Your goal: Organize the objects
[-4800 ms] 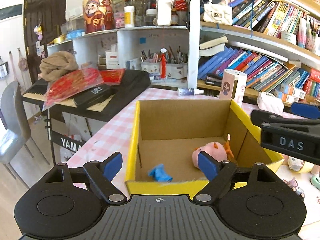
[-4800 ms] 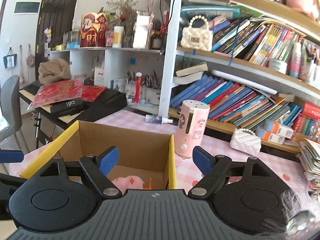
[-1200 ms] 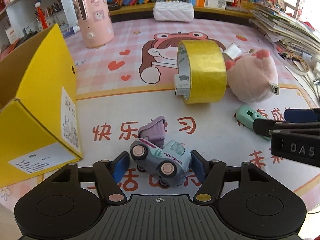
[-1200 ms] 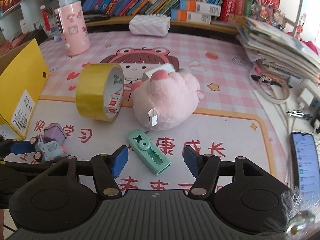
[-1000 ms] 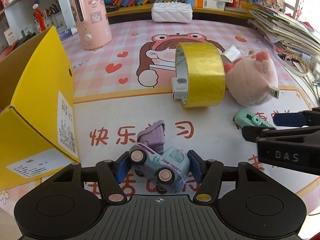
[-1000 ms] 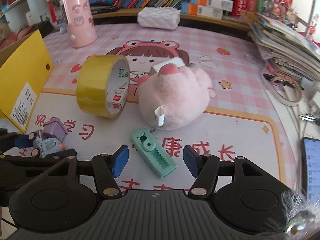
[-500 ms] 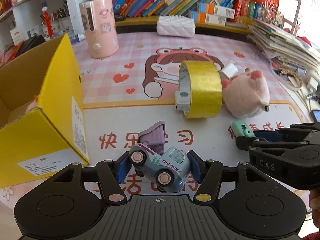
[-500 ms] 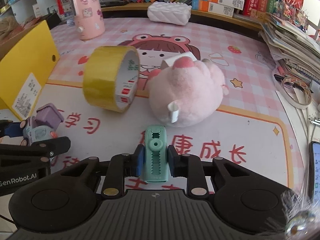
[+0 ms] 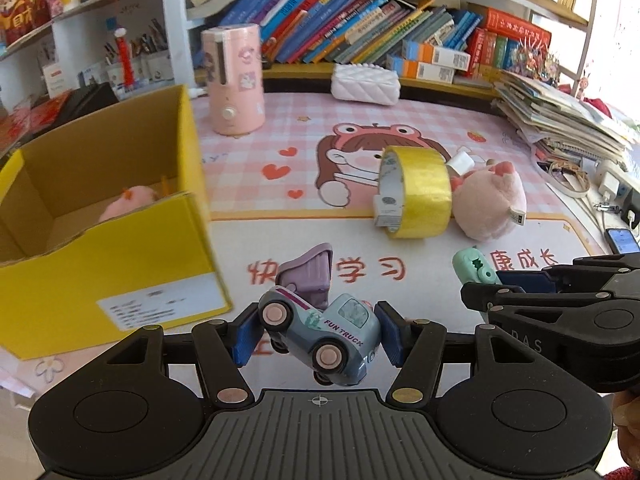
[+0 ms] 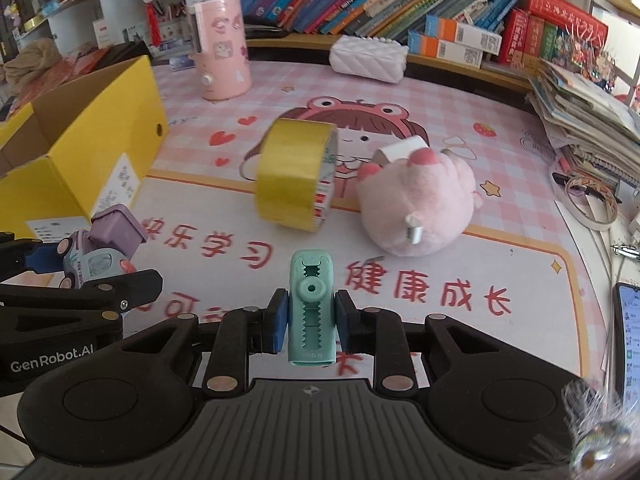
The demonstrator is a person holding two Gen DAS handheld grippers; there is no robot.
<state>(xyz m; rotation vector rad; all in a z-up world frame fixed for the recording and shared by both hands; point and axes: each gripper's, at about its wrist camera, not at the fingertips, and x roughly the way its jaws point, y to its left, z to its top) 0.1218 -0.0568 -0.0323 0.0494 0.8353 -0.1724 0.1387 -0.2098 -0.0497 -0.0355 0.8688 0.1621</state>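
My left gripper (image 9: 318, 336) is shut on a grey-blue toy truck (image 9: 324, 332) with a raised purple bed, lifted off the mat beside the yellow cardboard box (image 9: 132, 280). A pink plush lies inside that box (image 9: 128, 204). My right gripper (image 10: 311, 322) is shut on a mint green correction tape (image 10: 311, 304), held above the mat. In the right wrist view the truck (image 10: 96, 256) and left gripper show at the left edge. A yellow tape roll (image 10: 296, 174) and a pink plush pig (image 10: 420, 204) lie on the mat ahead.
A pink cylinder (image 9: 234, 80) and a white quilted pouch (image 9: 366, 84) stand at the back by the bookshelf. Stacked papers (image 10: 588, 120) and a phone (image 10: 630, 344) lie at the right. The yellow box (image 10: 80, 148) is open on top.
The right gripper closed on the green correction tape and lifted it. Both grippers rose and drew back; the left one carried the truck up, bringing the box's inside into view.
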